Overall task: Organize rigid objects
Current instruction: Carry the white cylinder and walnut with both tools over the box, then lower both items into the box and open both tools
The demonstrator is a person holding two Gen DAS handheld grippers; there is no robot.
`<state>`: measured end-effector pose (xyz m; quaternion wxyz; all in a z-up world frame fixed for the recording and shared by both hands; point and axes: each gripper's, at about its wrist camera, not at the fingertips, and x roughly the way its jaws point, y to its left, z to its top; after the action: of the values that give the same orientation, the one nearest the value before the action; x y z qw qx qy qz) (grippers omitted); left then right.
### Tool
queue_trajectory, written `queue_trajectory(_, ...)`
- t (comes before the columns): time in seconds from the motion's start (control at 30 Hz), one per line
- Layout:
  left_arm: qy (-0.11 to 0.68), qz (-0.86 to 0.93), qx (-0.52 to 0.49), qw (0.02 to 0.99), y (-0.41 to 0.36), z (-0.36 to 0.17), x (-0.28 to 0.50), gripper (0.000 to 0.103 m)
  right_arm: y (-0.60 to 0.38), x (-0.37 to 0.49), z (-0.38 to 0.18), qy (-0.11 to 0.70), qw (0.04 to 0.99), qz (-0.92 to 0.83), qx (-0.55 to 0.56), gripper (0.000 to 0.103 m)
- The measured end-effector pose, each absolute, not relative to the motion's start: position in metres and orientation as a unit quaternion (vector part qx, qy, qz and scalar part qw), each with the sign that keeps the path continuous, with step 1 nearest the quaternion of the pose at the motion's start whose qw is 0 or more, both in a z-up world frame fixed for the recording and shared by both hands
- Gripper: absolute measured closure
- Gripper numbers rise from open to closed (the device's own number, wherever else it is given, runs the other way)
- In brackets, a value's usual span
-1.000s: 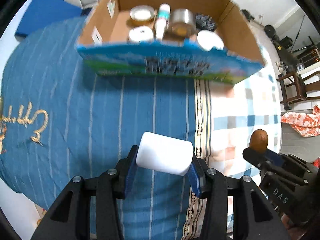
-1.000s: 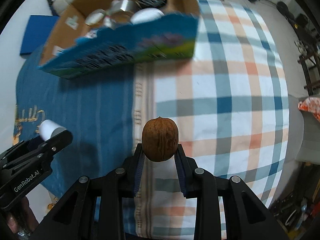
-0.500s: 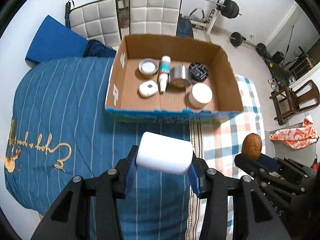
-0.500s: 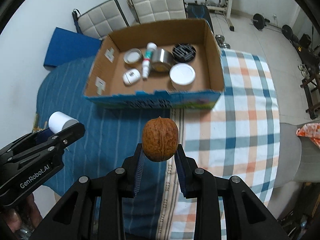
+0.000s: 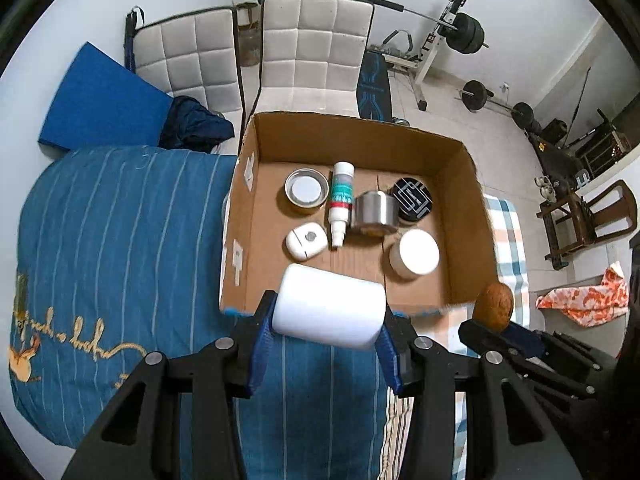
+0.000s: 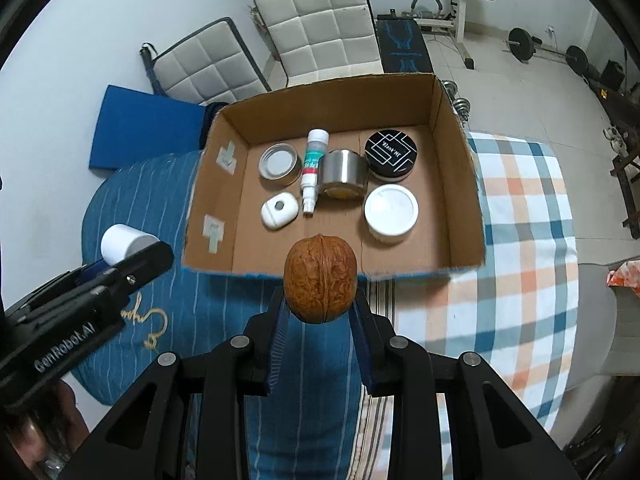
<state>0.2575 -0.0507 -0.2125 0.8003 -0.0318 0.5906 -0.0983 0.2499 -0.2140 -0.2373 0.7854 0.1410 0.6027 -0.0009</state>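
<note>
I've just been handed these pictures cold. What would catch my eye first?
A walnut pinched in the right hand-held gripper and a white cylinder clamped in the left hand-held gripper. Beyond both sits an open cardboard box on the bed, holding jars, tins and a small bottle.

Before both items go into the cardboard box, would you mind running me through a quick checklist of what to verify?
1. Left claw shut on the white cylinder: ok, pads press on both ends.
2. Right claw shut on the walnut: ok, pinched at its lower half.
3. Cardboard box open on top: ok, no flaps or lid over it.
4. Free floor inside the box: ok, bare cardboard along the near wall, in front of the white-lidded jar and the small white case.
5. The claws apart from each other: ok, a gap shows between them.
6. Claws above the near wall: cannot tell.
</note>
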Motion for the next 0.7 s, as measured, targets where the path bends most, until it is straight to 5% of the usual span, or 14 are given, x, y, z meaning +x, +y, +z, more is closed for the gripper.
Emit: queue_trajectory(0.7,0.749,-0.105,-0.079,0.649,-0.048,-0.383,0.344,0.061,-0.199,0.349,-0.391,0.704,0.697,0.002,0.137,0.071)
